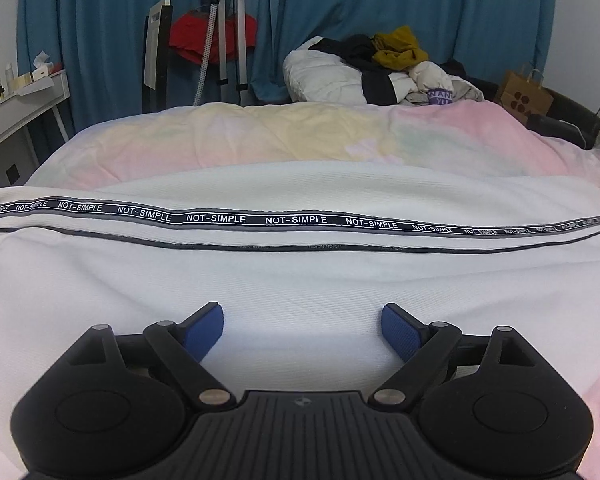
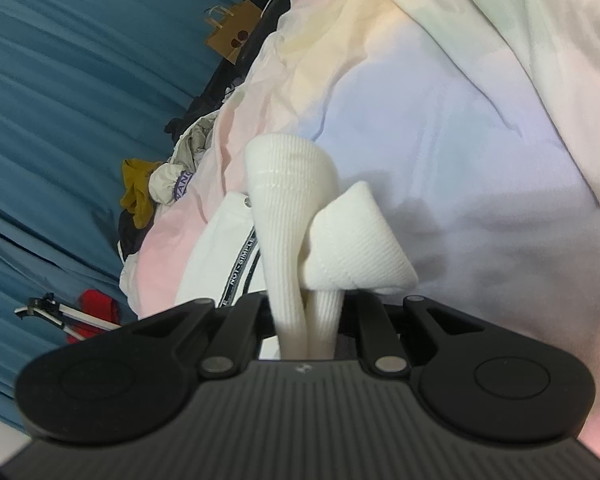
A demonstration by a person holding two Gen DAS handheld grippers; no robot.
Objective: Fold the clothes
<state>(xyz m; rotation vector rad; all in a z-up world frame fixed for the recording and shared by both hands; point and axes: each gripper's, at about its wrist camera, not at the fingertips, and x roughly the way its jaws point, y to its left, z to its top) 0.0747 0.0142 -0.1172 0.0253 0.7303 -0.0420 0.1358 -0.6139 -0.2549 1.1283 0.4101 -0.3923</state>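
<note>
A white ribbed garment (image 1: pixel 300 280) with a black "NOT-SIMPLE" tape stripe (image 1: pixel 296 220) lies spread across the bed, filling the lower half of the left wrist view. My left gripper (image 1: pixel 302 330) hovers low over it, blue pads wide apart, nothing between them. In the right wrist view my right gripper (image 2: pixel 308 312) is shut on a bunched end of the same white garment (image 2: pixel 292 200). The ribbed cloth sticks up out of the jaws in two folds and hides the pads. The stripe (image 2: pixel 240 264) shows just left of the grip.
A pastel pink-and-yellow duvet (image 1: pixel 300 136) covers the bed. A heap of clothes and a white pillow (image 1: pixel 380 68) lies at the far end, with a brown paper bag (image 1: pixel 524 96) beside it. A tripod (image 1: pixel 228 32), blue curtains and a white desk (image 1: pixel 24 100) stand behind.
</note>
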